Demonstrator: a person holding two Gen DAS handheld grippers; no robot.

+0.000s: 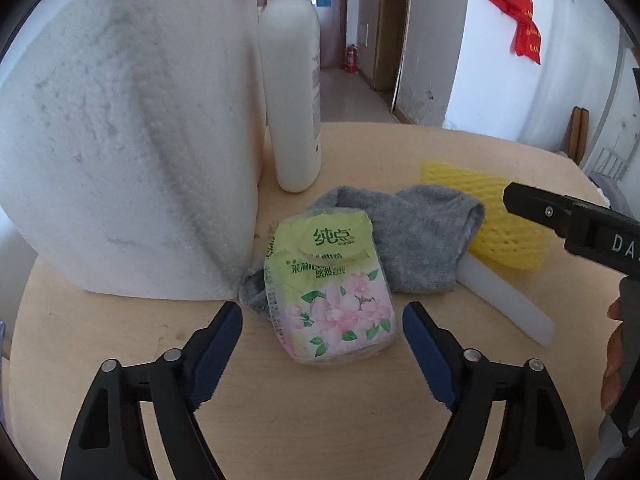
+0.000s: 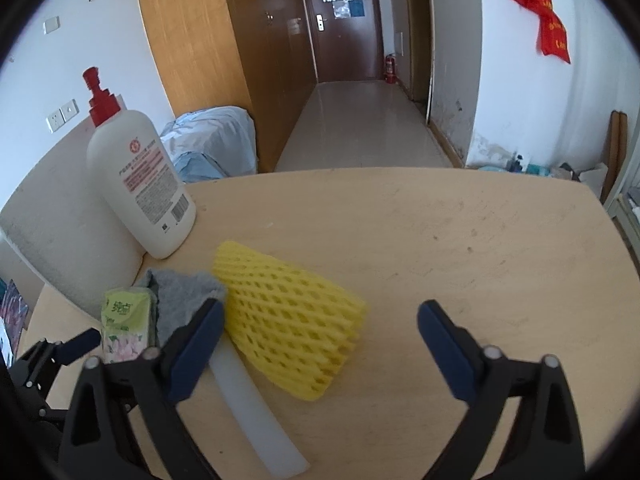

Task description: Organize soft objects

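A green floral tissue pack [image 1: 332, 288] lies on a grey sock [image 1: 416, 236] on the round wooden table [image 1: 360, 400]. My left gripper [image 1: 322, 316] is open, its jaws either side of the pack's near end. A yellow foam net [image 2: 288, 320] lies further right, over a white plastic strip [image 2: 256, 396]. My right gripper [image 2: 320, 316] is open just above the table, with the net between its jaws near the left finger. The pack [image 2: 124, 328] and sock [image 2: 184, 300] also show at the left of the right wrist view. The net [image 1: 492, 220] shows in the left wrist view.
A large white paper towel roll [image 1: 128, 140] stands at the left, touching the sock. A white bottle with a red cap [image 1: 294, 92] stands behind it, and shows too in the right wrist view [image 2: 136, 184]. The right gripper's body [image 1: 576, 228] enters at the right.
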